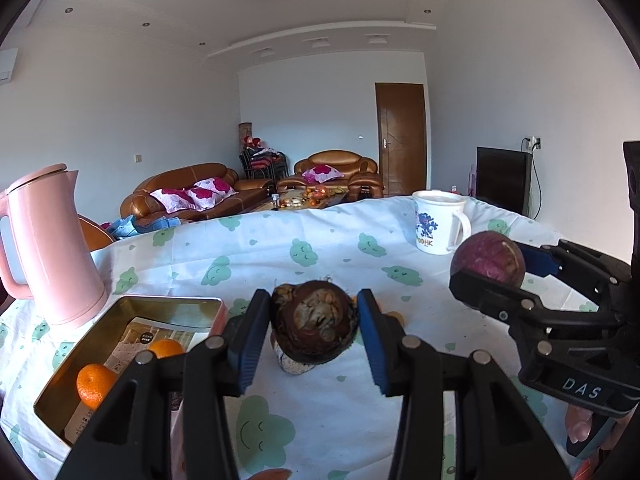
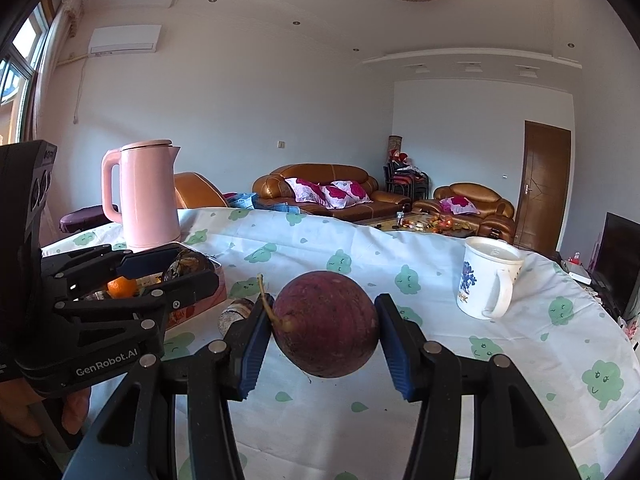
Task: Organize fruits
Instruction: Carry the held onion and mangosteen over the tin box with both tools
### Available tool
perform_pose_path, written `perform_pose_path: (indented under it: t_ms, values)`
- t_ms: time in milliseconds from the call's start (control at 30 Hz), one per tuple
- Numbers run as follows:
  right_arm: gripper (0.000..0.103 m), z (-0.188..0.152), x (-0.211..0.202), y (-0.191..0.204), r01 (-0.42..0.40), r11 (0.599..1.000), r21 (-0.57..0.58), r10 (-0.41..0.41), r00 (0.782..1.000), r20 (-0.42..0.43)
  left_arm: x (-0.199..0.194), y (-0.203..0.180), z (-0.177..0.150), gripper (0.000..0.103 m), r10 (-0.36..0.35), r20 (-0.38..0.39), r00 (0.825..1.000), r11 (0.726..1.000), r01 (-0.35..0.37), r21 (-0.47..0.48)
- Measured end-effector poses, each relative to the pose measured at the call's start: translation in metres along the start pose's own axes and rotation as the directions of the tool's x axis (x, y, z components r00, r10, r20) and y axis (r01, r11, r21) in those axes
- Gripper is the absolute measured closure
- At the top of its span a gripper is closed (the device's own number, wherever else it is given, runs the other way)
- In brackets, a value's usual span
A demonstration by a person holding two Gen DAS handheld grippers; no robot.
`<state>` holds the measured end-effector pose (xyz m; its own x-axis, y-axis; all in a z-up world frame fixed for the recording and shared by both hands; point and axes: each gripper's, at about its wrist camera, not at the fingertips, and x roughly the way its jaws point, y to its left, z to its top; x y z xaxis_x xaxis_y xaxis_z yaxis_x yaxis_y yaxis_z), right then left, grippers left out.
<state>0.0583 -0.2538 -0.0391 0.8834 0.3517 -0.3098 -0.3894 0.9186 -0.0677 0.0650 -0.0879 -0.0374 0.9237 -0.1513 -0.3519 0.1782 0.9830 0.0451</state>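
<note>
Two fruits are up in the air, one in each set of tongs.

From the left wrist camera, the left tongs (image 1: 314,330) are clenched on a dark brown fruit (image 1: 314,326). It is round, with a rough, dried-up patch facing us. It hangs just right of the metal tin (image 1: 132,304). Two oranges (image 1: 95,384) already sit in the tin, so the tin is likely where the fruit goes. A smaller thing lies on the worktop (image 1: 328,416) right under the brown fruit, but I cannot tell what it is. The right tongs (image 1: 490,270) show far to the right of the tin, holding a purple fruit (image 1: 486,258).

From the right wrist camera, the right tongs (image 2: 326,326) are squeezed on the purple fruit (image 2: 326,324). It is round and smooth with a thin stem, well to the right of the tin (image 2: 200,304) and above the cloth.

Round fruit could slip out of the pads and roll off the worktop. The pink kettle (image 2: 146,196) stands just behind the tin, so a careless swing could knock it. The white mug (image 2: 486,280) could get bumped too.
</note>
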Motion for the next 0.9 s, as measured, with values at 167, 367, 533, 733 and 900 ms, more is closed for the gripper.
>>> perform_pose_path:
  t_ms: [167, 367, 533, 733, 900]
  values:
    - [0.050, 0.002, 0.006, 0.007, -0.024, 1.000, -0.001, 0.024, 1.000, -0.013, -0.001, 0.008, -0.001, 0.057, 0.010, -0.008, 1.000, 1.000, -0.010, -0.009]
    - [0.050, 0.006, 0.013, 0.018, -0.048, 0.999, -0.024, 0.047, 0.999, -0.024, -0.003, 0.020, -0.002, 0.057, 0.020, -0.017, 1.000, 0.999, -0.020, -0.028]
    - [0.050, 0.009, 0.020, 0.028, -0.068, 0.997, -0.037, 0.066, 0.997, -0.032, -0.005, 0.030, -0.002, 0.057, 0.036, -0.019, 0.999, 0.998, -0.036, -0.043]
    - [0.050, 0.011, 0.030, 0.038, -0.095, 0.995, -0.043, 0.093, 0.995, -0.044, -0.008, 0.044, -0.004, 0.057, 0.051, -0.028, 0.998, 0.997, -0.053, -0.060]
    - [0.050, 0.013, 0.037, 0.046, -0.115, 0.992, -0.045, 0.113, 0.992, -0.056, -0.011, 0.052, -0.006, 0.057, 0.062, -0.033, 0.998, 0.996, -0.064, -0.067]
